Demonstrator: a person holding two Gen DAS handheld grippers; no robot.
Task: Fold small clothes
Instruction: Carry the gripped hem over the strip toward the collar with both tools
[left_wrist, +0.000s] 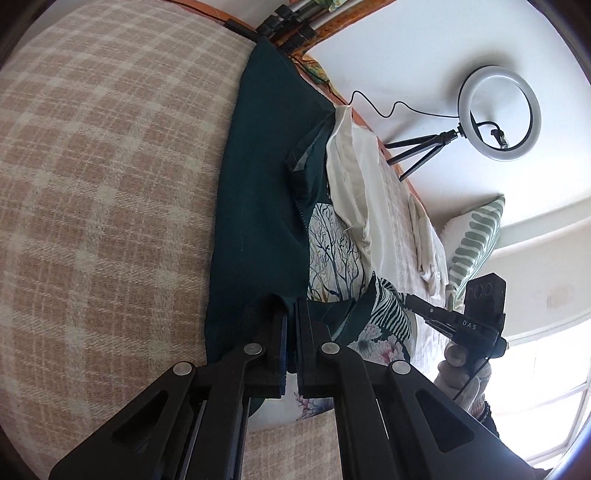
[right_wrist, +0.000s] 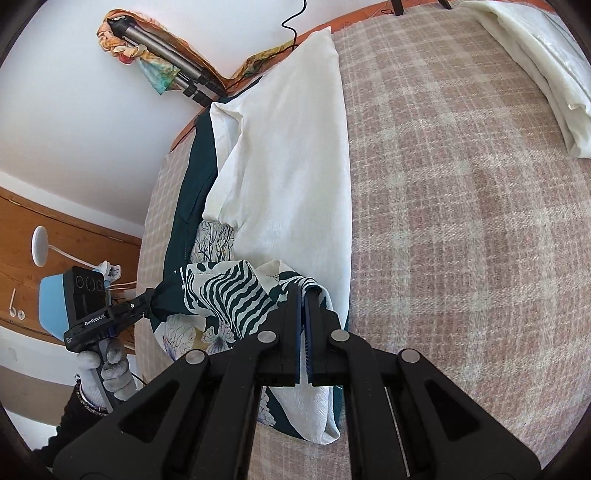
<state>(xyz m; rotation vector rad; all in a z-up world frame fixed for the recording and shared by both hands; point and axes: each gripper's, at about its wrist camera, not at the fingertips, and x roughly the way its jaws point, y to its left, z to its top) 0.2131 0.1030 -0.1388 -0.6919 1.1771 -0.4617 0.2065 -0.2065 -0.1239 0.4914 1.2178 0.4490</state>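
Observation:
A small garment lies on the checked blanket: dark teal cloth with a printed panel of branches, zebra stripes and flowers, and a white side. My left gripper is shut on the garment's dark teal edge. My right gripper is shut on the printed and white edge of the garment. The right gripper also shows in the left wrist view, and the left gripper in the right wrist view, each at one end of the same edge.
Folded white cloth lies on the blanket at the far right. A ring light on a tripod and a leaf-print cushion stand by the wall. Tripod legs lean in the corner. A blue lamp stands beside the bed.

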